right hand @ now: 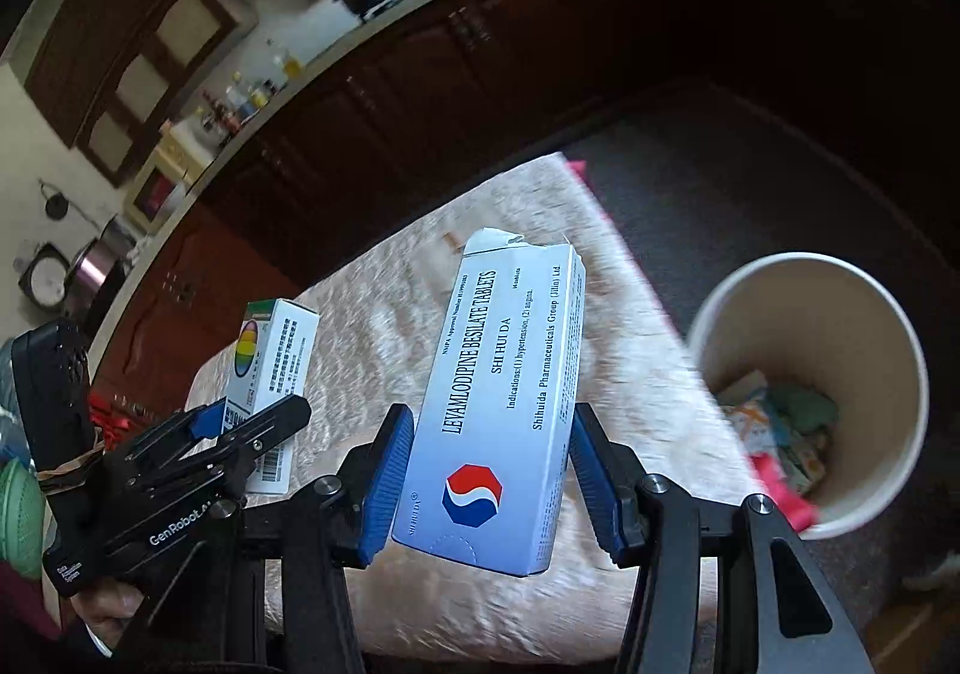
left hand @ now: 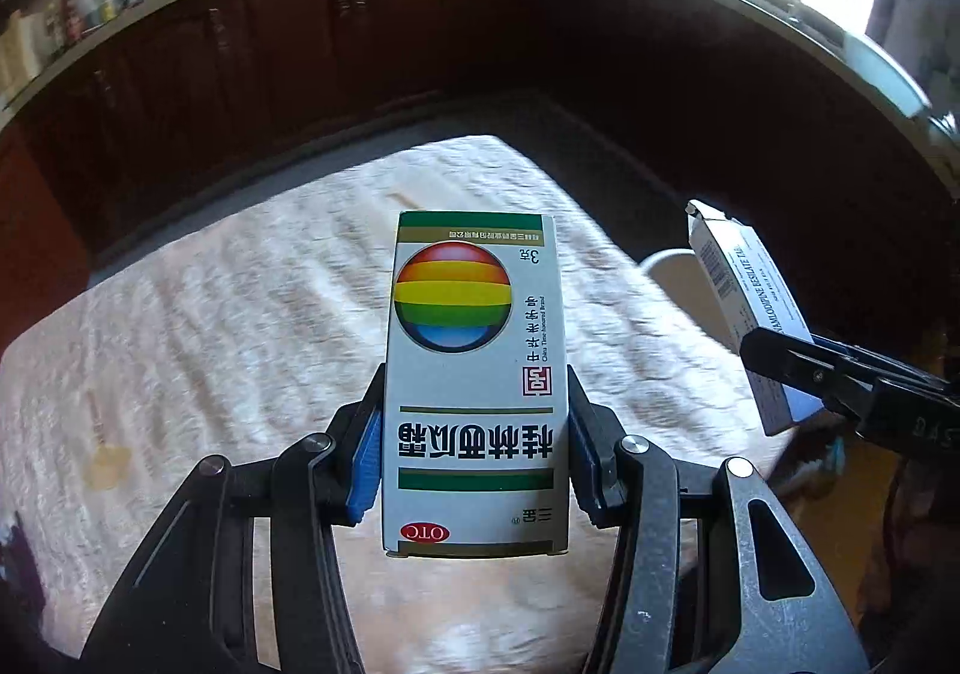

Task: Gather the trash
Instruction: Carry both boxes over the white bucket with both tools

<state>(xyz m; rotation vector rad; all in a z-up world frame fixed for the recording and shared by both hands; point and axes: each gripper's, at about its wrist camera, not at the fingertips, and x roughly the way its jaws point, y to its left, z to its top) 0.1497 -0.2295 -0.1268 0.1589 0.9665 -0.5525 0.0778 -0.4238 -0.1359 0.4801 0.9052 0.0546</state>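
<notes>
Left tongs (left hand: pixel 477 434): I'm clamping the rainbow-ball medicine box (left hand: pixel 477 374).
Right tongs (right hand: pixel 492 470): I'm gripping the Levamlodipine tablet box (right hand: pixel 510 386).
Paper bin (right hand: pixel 900 434): sitting beside the bench (right hand: pixel 384 326), holding scraps.

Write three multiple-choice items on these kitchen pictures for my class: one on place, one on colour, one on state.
1. Where is the bin in the right wrist view?
A. right of the blue tablet box
B. left of it
C. on the counter

2. What colour are the jaw pads?
A. red
B. blue
C. yellow

3. What state is the tablet box's top end?
A. sealed
B. taped
C. torn open

Answers: 1 A, the bin stands off the table's right edge. 2 B, blue pads flank the rainbow-ball box. 3 C, ragged flaps show at the top.
</notes>
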